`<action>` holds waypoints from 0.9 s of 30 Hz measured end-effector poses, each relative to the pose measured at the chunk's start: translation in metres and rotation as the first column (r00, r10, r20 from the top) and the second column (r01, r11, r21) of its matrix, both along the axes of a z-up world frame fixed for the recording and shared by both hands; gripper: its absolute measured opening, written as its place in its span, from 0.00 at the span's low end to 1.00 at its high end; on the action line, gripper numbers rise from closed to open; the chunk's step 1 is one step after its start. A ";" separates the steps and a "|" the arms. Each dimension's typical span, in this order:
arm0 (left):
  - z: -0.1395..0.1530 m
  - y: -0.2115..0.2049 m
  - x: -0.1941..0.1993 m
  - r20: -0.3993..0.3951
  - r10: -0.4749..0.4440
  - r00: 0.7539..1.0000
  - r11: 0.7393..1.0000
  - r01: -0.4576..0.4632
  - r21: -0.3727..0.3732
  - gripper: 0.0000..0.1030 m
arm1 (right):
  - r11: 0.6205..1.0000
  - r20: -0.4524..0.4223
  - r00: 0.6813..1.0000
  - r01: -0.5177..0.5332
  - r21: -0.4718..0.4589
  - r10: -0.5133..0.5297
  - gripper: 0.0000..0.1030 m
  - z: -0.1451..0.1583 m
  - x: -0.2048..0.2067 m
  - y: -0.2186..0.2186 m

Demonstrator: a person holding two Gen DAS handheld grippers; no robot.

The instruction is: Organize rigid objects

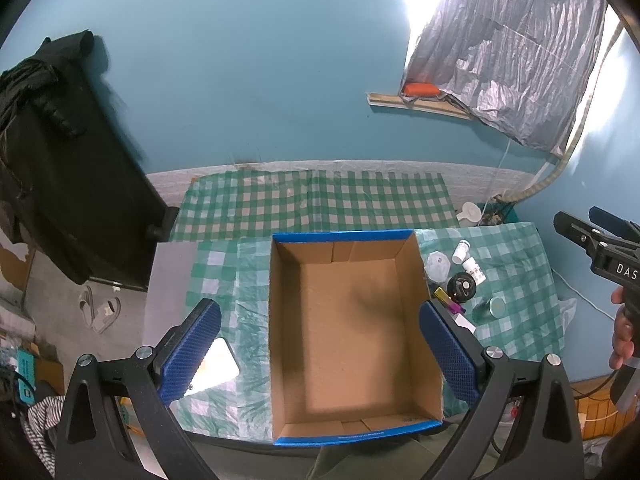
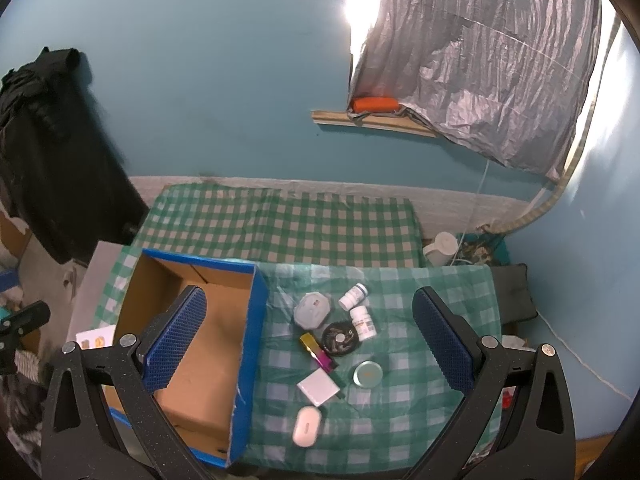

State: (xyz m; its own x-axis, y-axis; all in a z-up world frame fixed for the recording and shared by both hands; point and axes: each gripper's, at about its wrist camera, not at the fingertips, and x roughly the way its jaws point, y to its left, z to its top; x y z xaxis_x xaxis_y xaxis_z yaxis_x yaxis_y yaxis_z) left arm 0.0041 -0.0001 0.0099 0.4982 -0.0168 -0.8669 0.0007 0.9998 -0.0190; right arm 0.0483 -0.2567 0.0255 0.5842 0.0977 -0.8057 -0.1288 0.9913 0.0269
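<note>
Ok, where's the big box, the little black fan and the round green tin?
cardboard box (image 1: 340, 320), left wrist view, bare inside floor.
black fan (image 2: 340, 337), right wrist view, centre hub.
round green tin (image 2: 368, 374), right wrist view, middle of lid.

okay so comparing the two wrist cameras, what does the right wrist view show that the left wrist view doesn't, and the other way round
Only the right wrist view shows the white square case and the white oval case at the near end of the cluttered items.

Only the left wrist view shows the whole inside of the cardboard box, bare, and the sandals on the floor.

Both show the box, the two white pill bottles, the black round fan, the teal tin and the checked cloth.
</note>
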 end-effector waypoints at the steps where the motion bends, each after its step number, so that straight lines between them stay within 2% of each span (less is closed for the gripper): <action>1: 0.000 0.000 0.000 0.000 -0.001 1.000 1.000 0.001 0.000 0.97 | 1.000 0.000 1.000 -0.001 -0.001 0.001 0.99 0.000 0.000 0.000; 27: -0.004 -0.002 -0.008 -0.008 0.005 1.000 1.000 -0.005 -0.002 0.97 | 0.999 -0.022 0.999 -0.031 -0.012 0.030 0.99 -0.001 0.004 0.008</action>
State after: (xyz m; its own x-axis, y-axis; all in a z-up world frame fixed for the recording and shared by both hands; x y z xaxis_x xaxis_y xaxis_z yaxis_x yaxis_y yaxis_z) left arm -0.0042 -0.0021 0.0060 0.4915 -0.0155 -0.8708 -0.0049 0.9998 -0.0205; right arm 0.0519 -0.2485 0.0243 0.5636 0.1050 -0.8194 -0.1583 0.9872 0.0176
